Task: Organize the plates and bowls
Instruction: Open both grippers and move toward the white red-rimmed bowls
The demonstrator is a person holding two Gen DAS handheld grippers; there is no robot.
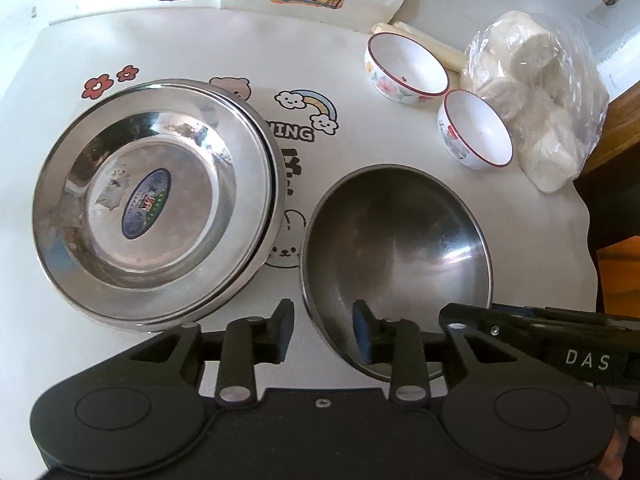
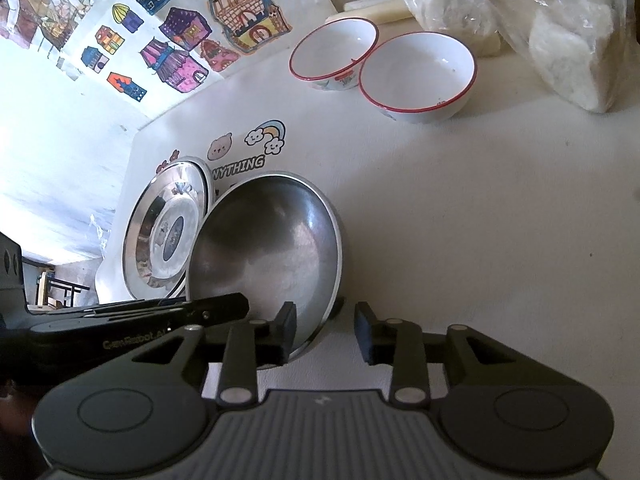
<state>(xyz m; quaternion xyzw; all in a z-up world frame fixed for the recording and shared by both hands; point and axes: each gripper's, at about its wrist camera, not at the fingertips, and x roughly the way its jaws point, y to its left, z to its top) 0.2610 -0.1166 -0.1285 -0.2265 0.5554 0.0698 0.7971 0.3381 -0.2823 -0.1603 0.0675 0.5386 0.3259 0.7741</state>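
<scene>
A dark steel bowl (image 1: 396, 256) stands on the white table beside a stack of shiny steel plates (image 1: 156, 204). My left gripper (image 1: 322, 334) is open, its jaws straddling the bowl's near left rim. My right gripper (image 2: 326, 334) is open and straddles the same bowl (image 2: 268, 256) at its near right rim. The plates also show in the right wrist view (image 2: 164, 232), behind the bowl. Two white red-rimmed china bowls (image 1: 406, 68) (image 1: 476, 134) stand at the back right, and show in the right wrist view (image 2: 334, 54) (image 2: 418, 74).
A plastic bag of white lumps (image 1: 532, 96) lies at the far right by the table edge. Pale sticks (image 1: 424, 46) lie behind the china bowls. Coloured house drawings (image 2: 180, 40) cover the back. The right gripper's body (image 1: 560, 340) shows at the left view's right.
</scene>
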